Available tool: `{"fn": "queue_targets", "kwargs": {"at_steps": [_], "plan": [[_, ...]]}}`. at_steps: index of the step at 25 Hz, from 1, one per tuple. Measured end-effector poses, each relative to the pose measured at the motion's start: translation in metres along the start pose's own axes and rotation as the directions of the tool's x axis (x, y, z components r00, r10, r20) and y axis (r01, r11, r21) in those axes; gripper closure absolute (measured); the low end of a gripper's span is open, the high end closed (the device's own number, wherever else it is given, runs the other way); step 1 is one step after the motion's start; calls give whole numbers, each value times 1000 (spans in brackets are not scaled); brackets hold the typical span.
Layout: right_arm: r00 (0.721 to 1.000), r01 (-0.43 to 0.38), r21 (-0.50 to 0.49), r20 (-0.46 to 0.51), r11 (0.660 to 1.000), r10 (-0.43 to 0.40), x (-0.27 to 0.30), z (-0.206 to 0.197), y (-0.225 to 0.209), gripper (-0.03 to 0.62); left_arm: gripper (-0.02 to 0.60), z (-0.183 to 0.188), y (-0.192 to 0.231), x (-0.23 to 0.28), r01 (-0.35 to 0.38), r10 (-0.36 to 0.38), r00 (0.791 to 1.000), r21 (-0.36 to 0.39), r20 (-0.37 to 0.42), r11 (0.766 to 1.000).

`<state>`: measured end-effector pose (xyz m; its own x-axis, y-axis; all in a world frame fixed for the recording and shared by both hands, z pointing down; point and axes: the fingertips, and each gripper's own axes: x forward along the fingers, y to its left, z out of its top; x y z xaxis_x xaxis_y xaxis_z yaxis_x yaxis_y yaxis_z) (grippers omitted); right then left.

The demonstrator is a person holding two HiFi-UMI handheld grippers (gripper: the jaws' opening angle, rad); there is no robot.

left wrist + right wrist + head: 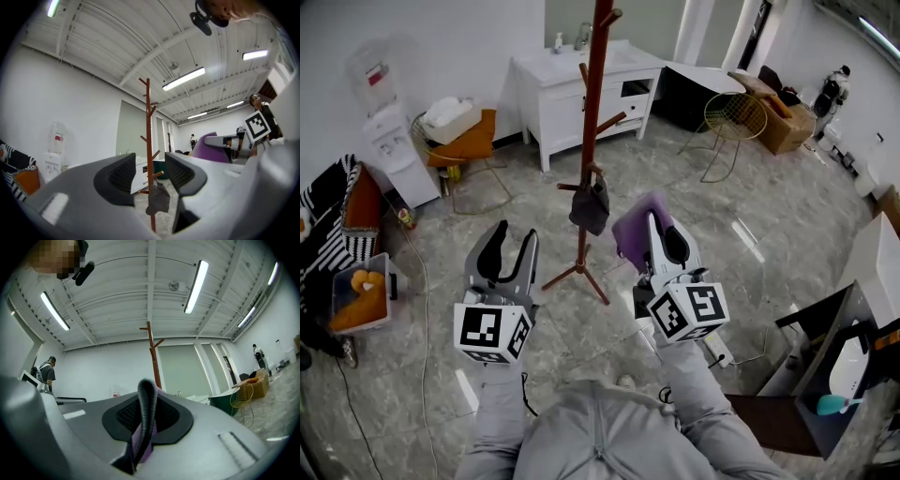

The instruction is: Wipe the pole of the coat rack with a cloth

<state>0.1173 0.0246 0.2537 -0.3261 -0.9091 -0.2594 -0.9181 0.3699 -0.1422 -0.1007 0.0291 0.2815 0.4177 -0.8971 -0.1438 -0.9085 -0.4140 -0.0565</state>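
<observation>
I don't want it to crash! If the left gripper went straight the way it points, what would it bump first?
Probably the coat rack. Its pole lines up between the open jaws of the left gripper, and a dark grey cloth item hangs low on it. I can't tell which of the two is nearer.

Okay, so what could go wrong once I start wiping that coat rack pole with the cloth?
1. The coat rack stands on thin spread legs on a smooth floor, and the left gripper is open and off it, so a sideways push may tip or slide it.
2. A dark item hangs on a peg against the pole; a wipe could snag it or knock it off.
3. The right gripper pinches only a fold of the cloth, which may pull free.
</observation>
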Motion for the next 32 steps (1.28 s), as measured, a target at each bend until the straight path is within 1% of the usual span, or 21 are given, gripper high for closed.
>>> {"fn": "queue_targets", "kwargs": {"at_steps": [5,9,14,18,22,26,29,32], "plan": [[998,51,-33,26,998,-50,6,8,2,562,374,-3,34,-17,-2,2,1000,-6,0,1000],[996,79,-54,34,995,-77,8,6,8,562,376,-8,54,-24,6,-6,1000,-14,0,1000],[997,77,-69,31,995,-75,24,3,12,562,374,-13,62,-19,36,-37,999,-21,-12,999],[997,51,-81,54,995,-47,51,8,4,562,375,-18,69,-7,29,-30,999,-21,-22,999],[996,4,-90,86,996,4,86,21,-10,562,375,-27,77,11,-6,6,1000,-31,-24,999],[987,-77,-111,130,991,91,129,43,-28,562,376,-30,78,42,-49,48,999,-27,-25,998],[972,-151,-143,158,978,173,166,65,-40,562,376,-24,77,68,-89,88,996,-18,-27,996],[945,-232,-185,189,955,266,197,88,-48,562,376,-21,77,90,-137,137,990,-9,-20,991]]}}
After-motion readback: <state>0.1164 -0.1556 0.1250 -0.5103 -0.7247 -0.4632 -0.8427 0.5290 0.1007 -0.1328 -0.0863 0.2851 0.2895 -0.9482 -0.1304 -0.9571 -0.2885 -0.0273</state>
